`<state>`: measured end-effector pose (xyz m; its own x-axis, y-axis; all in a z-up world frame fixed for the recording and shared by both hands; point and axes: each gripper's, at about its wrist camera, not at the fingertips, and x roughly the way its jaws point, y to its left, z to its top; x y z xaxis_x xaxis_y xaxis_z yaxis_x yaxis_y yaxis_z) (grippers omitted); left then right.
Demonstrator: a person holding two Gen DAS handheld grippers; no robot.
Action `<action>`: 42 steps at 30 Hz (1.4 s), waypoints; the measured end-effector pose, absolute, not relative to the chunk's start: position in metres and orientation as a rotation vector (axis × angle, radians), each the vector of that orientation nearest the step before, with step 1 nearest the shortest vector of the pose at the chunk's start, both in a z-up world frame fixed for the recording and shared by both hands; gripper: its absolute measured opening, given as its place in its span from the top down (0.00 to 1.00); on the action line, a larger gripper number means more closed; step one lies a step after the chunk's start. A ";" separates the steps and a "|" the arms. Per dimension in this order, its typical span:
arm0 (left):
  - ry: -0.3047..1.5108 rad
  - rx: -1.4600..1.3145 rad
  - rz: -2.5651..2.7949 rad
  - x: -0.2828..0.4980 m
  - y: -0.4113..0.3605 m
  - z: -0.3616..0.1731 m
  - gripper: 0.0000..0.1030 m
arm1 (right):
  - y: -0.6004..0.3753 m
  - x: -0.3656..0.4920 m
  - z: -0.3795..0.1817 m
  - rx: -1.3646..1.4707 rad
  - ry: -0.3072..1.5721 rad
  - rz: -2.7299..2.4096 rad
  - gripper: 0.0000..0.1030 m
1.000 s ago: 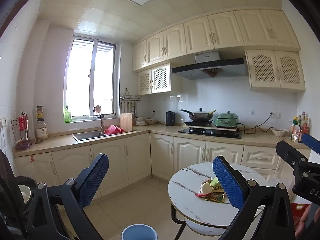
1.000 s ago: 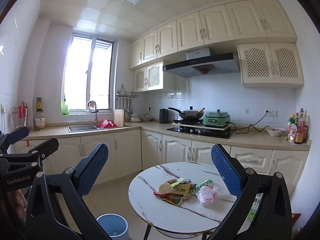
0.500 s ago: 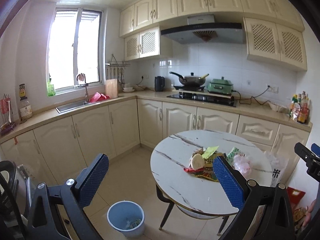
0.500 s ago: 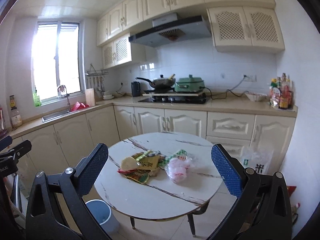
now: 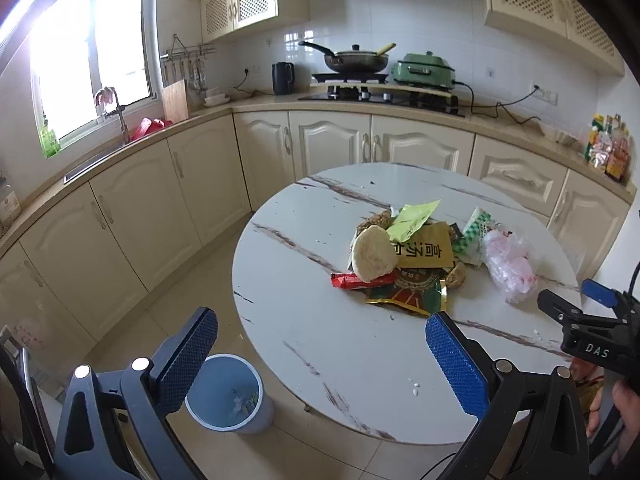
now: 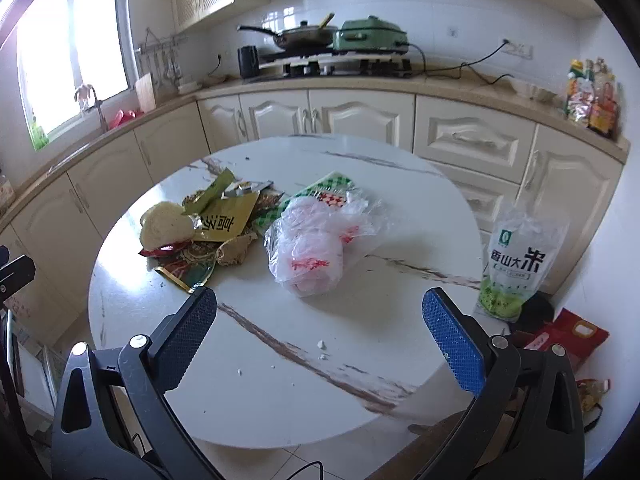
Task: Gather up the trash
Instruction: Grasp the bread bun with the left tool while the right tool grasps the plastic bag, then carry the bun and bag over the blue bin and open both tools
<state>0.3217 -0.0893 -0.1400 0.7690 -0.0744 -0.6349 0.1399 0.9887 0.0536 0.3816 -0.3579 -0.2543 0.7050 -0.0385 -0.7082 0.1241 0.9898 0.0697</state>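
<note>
**Hovering over the trash, both tongs empty**

Hanging above a round marble table (image 5: 320, 344) w/ jaws spread wide, the left gripper (image 5: 320, 344) grips nothing; its blue pads sit lower left and lower right of the left view. The right gripper (image 6: 320, 328) is likewise released, pads wide apart, nothing between them, over the table's near half in the right view.

Trash pile (image 5: 404, 256) lies right of centre in the left view, on the table's far-right part. In it:
- a pale round bun (image 5: 372, 254) at the pile's left edge, resting on a red wrapper (image 5: 352, 280)
- a yellow packet (image 5: 426, 250) w/ black characters, mid-pile
- a lime wrapper (image 5: 414, 220) above it, tilted up
- a dark green/gold foil packet (image 5: 408, 298) at the near edge
- a green-checked packet (image 5: 472, 236) to the right
- a crumpled clear bag (image 5: 508, 266) w/ pink/red print, just beside the pile on the right

In the right view the bag (image 6: 316, 248) is centre frame, nearest that gripper; the bun (image 6: 166, 226) and packets are at centre left.

A blue bin (image 5: 228, 394) stands on the floor at lower left of the left view, beside the table edge, w/ some scraps inside. A rice bag (image 6: 516, 264) stands at right in the right view, beyond the table rim. The right gripper also shows at the left view's right edge, w/ part of a hand (image 5: 628, 400) below it.
</note>
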 end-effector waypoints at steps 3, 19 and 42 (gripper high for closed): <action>0.724 0.099 -0.136 0.367 -0.095 -0.146 0.01 | -0.359 0.413 -0.275 0.114 0.846 -0.064 0.00; 0.890 0.103 -0.226 0.566 -0.126 -0.209 0.01 | -0.388 0.455 -0.300 0.208 0.868 0.035 0.46; 0.704 -0.083 -0.386 0.470 -0.018 -0.163 0.64 | -0.306 0.430 -0.229 0.148 0.716 0.095 0.47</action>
